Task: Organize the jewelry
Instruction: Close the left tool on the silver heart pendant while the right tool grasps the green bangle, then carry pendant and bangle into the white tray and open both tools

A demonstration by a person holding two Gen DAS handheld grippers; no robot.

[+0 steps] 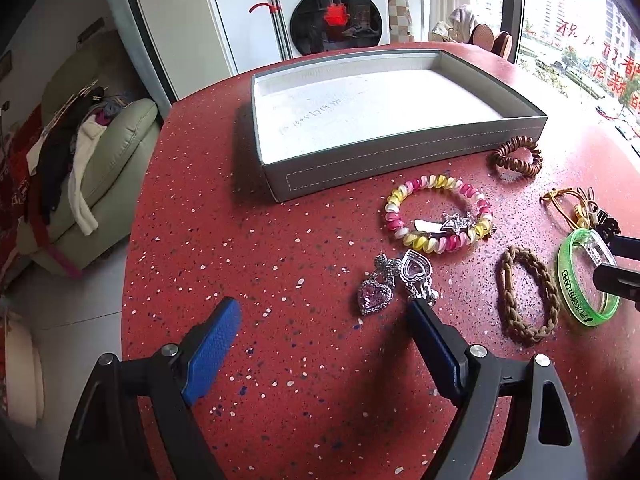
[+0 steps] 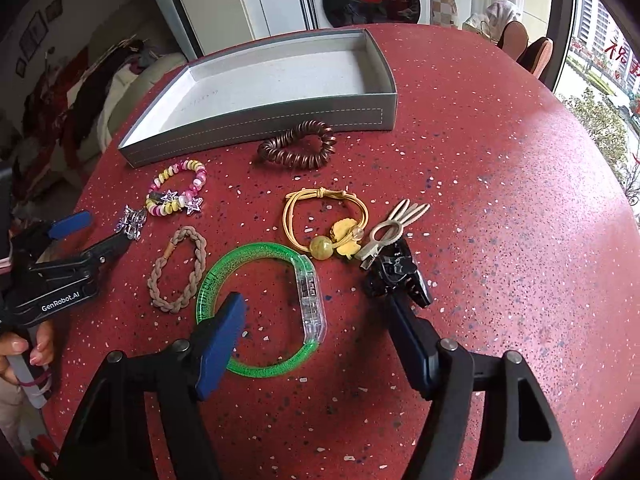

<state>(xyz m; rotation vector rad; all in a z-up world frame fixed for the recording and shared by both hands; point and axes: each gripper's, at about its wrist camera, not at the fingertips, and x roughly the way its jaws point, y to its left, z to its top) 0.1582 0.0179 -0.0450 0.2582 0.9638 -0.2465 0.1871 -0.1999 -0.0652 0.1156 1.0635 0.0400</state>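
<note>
Item: jewelry lot, loose on a red speckled desk (image 1: 248, 240); destination a grey tray (image 1: 400, 168) with pale lining, upper centre of both views, nothing in it yet. Left claw (image 1: 320, 320): jaws wide apart, holding nothing, low in the left view; its right fingertip sits just beside two rhinestone heart clips (image 1: 396, 280), which lie touching each other. Right claw (image 2: 316, 320): also spread wide and holding nothing, straddling a green bangle (image 2: 256, 308) whose clear clasp section lies between the fingers; the left finger overlaps the bangle's near rim in the picture, contact not certain. Other pieces: pink-and-yellow coil tie (image 1: 438, 214) with star clips on it, centre right of the left view; brown coil tie (image 2: 298, 146) just in front of the tray wall; braided tan tie (image 2: 178, 270) beside the bangle; gold cord tie with beads (image 2: 326, 222); beige clip (image 2: 394, 226) touching a black claw clip (image 2: 396, 276), right of centre. Risks, as I judge them: the rigid bangle may skid or pop out if pinched across its curve; the heart clips, being in contact, may come up as a pair or one may be nudged aside; the right claw's far finger is near the black clip and could shove it; with both claws working close together, one could jostle the other.
</note>
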